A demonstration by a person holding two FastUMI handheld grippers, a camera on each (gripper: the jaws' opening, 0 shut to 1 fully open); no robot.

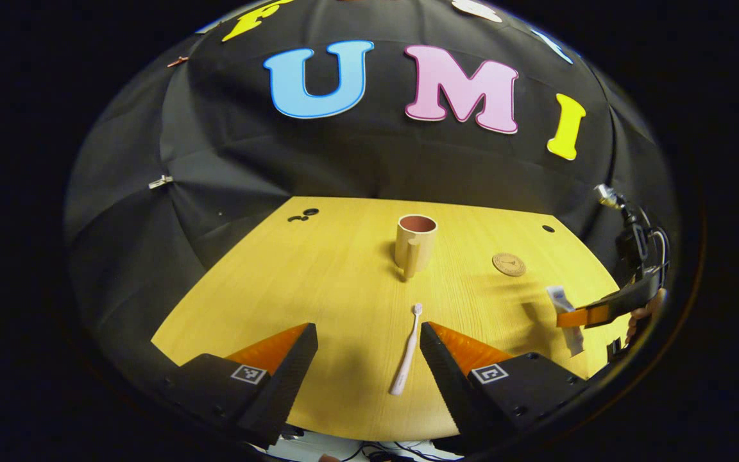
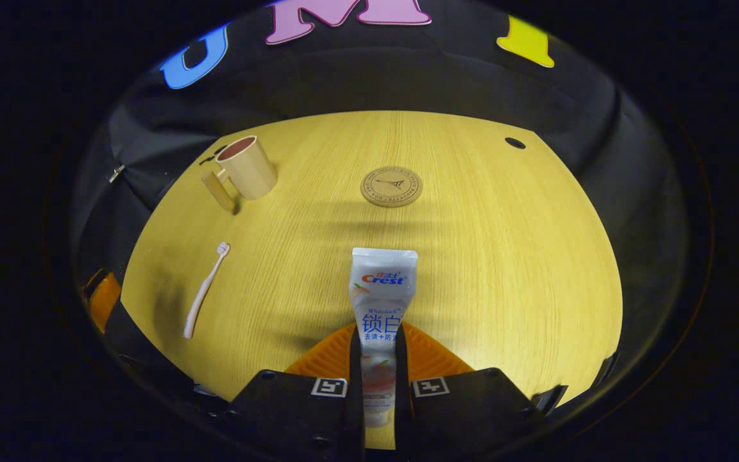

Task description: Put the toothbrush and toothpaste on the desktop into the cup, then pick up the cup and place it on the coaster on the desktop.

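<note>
In the right gripper view, the left gripper [image 2: 101,296] is cut off at the edge. The toothbrush [image 2: 203,291] lies flat on the desktop [image 2: 504,269], the cup [image 2: 248,168] behind it. The right gripper [image 2: 379,356] is clamped on the toothpaste [image 2: 381,292], before the coaster [image 2: 391,186]. In the left gripper view, the left gripper [image 1: 367,343] is spread wide above the toothbrush [image 1: 407,351].

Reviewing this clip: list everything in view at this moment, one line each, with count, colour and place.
cup: one, beige with reddish inside, upright at the table's far side.
coaster: one, tan, round, bare, beside the cup.
toothbrush: one, pale pink, flat on the table between the left gripper's fingers.
toothpaste: one, white tube, clamped in the right gripper.
table: one, yellow wood.
left gripper: open over the toothbrush.
right gripper: shut on the toothpaste.
</note>
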